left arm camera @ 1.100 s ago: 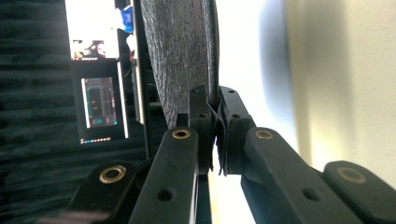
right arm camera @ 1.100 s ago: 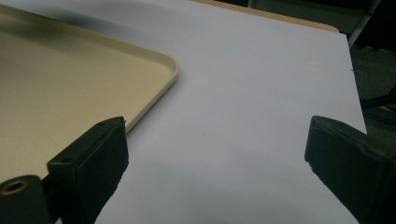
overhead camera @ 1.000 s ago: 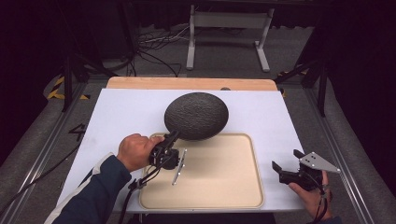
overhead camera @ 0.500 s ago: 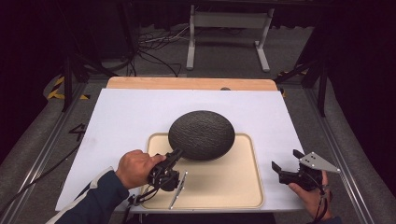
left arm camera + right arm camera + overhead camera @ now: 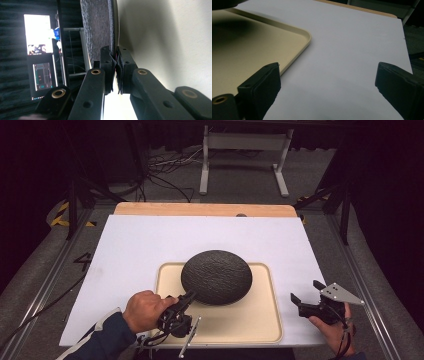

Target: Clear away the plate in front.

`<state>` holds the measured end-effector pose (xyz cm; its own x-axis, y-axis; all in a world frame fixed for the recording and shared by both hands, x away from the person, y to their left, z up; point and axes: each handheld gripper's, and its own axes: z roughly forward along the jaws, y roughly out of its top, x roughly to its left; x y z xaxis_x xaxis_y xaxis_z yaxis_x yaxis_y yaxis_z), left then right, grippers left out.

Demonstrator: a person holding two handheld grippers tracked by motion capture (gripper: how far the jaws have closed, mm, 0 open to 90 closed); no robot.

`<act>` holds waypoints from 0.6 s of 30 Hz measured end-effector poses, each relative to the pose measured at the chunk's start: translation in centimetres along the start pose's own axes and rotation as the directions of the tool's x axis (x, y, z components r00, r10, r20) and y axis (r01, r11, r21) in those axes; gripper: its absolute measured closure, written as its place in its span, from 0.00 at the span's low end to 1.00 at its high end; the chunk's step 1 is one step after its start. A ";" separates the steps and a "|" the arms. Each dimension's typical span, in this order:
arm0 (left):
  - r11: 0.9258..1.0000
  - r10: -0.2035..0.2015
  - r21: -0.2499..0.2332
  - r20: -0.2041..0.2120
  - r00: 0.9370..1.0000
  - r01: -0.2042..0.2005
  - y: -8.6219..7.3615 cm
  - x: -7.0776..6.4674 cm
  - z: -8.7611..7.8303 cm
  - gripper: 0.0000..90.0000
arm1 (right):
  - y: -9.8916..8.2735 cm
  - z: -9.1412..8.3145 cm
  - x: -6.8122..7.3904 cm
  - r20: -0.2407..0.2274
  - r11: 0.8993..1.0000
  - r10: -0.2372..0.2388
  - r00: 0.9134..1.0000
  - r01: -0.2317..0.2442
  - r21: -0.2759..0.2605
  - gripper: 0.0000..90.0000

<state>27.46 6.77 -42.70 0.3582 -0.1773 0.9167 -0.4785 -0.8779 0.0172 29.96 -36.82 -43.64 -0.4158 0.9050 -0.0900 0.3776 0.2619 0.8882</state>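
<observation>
Dark textured dome-shaped bowl (image 5: 216,276), upside down, sits on the far half of the beige tray (image 5: 250,322) on the white worktop (image 5: 150,240). Left gripper (image 5: 187,297) fingers clenched on the bowl's near-left rim, tilted sideways. Right gripper (image 5: 306,292) fingers spread wide, nothing between them, hovering just right of the tray, well apart from the bowl.

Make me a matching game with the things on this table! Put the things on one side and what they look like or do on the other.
Things:
1. bowl
2. tray
3. left gripper
4. right gripper

Descriptions:
A. jaws wide open over the white sheet
B. cream, with a raised rim
C. dark and bumpy, upside down on the tray
D. jaws pinched on the bowl's rim

Pairs: 1-C, 2-B, 3-D, 4-A
</observation>
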 end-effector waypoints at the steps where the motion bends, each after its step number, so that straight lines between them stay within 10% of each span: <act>1: 1.000 0.009 0.005 0.010 1.000 -0.009 0.1 -0.2 -0.1 0.94 | 0.0 0.0 0.0 0.001 1.000 0.001 1.000 -0.001 0.002 0.07; 18: 0.998 -0.009 -0.056 0.096 0.995 0.015 1.0 -3.1 0.0 0.95 | 0.0 -0.1 -0.1 0.000 1.000 0.010 1.000 -0.010 -0.003 0.08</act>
<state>25.86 6.42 -45.50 0.4382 -0.2111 0.8737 -0.5172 -0.8542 0.0530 29.92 -36.98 -43.59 -0.4119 0.9076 -0.0807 0.3794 0.2514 0.8904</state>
